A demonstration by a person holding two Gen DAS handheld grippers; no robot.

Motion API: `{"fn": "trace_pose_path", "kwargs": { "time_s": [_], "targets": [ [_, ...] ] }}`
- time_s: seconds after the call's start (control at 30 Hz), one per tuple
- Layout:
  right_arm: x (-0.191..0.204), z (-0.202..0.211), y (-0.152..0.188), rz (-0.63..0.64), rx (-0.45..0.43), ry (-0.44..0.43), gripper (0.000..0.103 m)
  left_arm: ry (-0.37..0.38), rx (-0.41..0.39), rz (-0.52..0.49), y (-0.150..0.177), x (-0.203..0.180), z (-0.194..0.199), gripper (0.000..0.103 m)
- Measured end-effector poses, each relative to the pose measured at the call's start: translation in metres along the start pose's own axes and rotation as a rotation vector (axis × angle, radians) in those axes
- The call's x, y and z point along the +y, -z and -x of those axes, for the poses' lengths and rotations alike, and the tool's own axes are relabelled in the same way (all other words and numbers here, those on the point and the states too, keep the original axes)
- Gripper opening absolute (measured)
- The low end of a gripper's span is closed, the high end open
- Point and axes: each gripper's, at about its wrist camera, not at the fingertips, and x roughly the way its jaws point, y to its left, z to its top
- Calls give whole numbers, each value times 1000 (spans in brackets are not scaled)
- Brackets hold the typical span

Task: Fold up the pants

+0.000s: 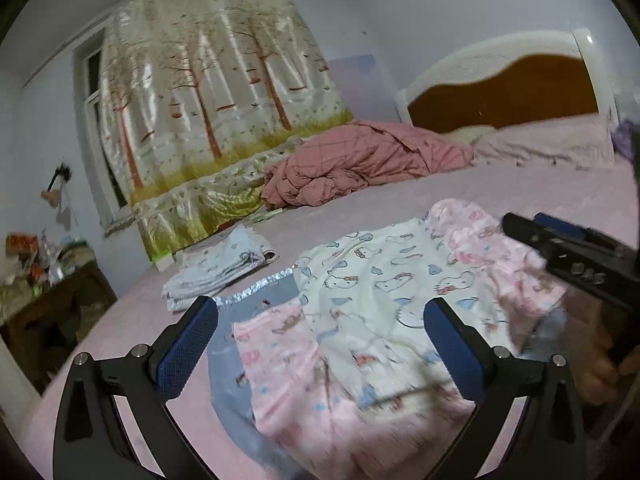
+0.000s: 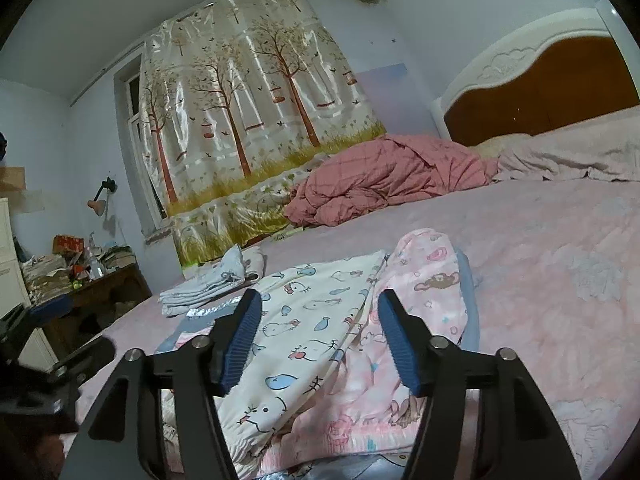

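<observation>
Cream pants (image 1: 372, 292) with a cat and fish print lie spread on the bed, overlapping pink printed pants (image 1: 288, 364) and a grey cloth (image 1: 228, 368). My left gripper (image 1: 320, 344) hovers over them, jaws wide open with nothing pinched. In the right wrist view my right gripper (image 2: 320, 340) stands open over the cream pants (image 2: 304, 320), beside the pink pants (image 2: 424, 292); the cloth lies under the gap and the pads do not press on it. The right gripper (image 1: 532, 228) also shows at the right edge of the left wrist view, above a raised pink fold.
A folded pale stack (image 1: 216, 272) lies to the left on the pink bedspread (image 2: 540, 248). A rumpled red checked duvet (image 1: 360, 164) sits farther back by the headboard (image 1: 508, 92). A tree-print curtain (image 1: 208, 92) and a cluttered wooden table (image 2: 96, 280) stand to the left.
</observation>
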Motion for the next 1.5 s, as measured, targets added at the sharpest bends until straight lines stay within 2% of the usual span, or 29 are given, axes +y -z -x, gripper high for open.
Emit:
{"fn": "trace_pose_path", "kwargs": {
  "time_s": [0.23, 0.37, 0.43, 0.5, 0.57, 0.6, 0.67, 0.77, 0.83, 0.9, 1.07, 1.3, 1.4, 1.47, 1.5],
  "targets": [
    [10, 0, 2, 55, 19, -11, 64, -24, -13, 67, 11, 1, 22, 102],
    [14, -3, 3, 76, 58, -3, 64, 52, 28, 118, 9, 16, 4, 102],
    [14, -4, 4, 67, 79, -29, 64, 71, 53, 139, 9, 23, -7, 102],
    [14, -3, 4, 53, 93, -50, 64, 87, 87, 161, 11, 31, -18, 94],
    [14, -2, 3, 46, 107, -55, 64, 120, 132, 181, 15, 36, -30, 79],
    [14, -2, 3, 47, 110, -54, 63, 150, 165, 194, 17, 38, -37, 75],
    [15, -5, 4, 51, 129, -51, 63, 214, 235, 237, 23, 43, -51, 57],
    [13, -12, 7, 24, 182, -73, 53, 329, 326, 323, 33, 45, -65, 42],
    [11, -15, 10, -6, 218, -105, 46, 364, 353, 342, 40, 42, -67, 41],
    [12, -16, 14, -8, 239, -129, 45, 363, 372, 329, 46, 36, -66, 41],
    [17, -18, 23, 29, 257, -129, 44, 377, 417, 388, 59, 33, -65, 45],
    [12, -13, 24, 22, 259, -127, 44, 405, 431, 468, 63, 40, -71, 49],
    [10, -8, 26, -2, 281, -153, 35, 419, 423, 461, 62, 41, -69, 43],
    [10, -3, 30, -28, 306, -190, 32, 462, 423, 459, 61, 39, -70, 26],
    [10, -1, 33, -33, 314, -204, 29, 472, 425, 460, 60, 38, -70, 26]
  ]
}}
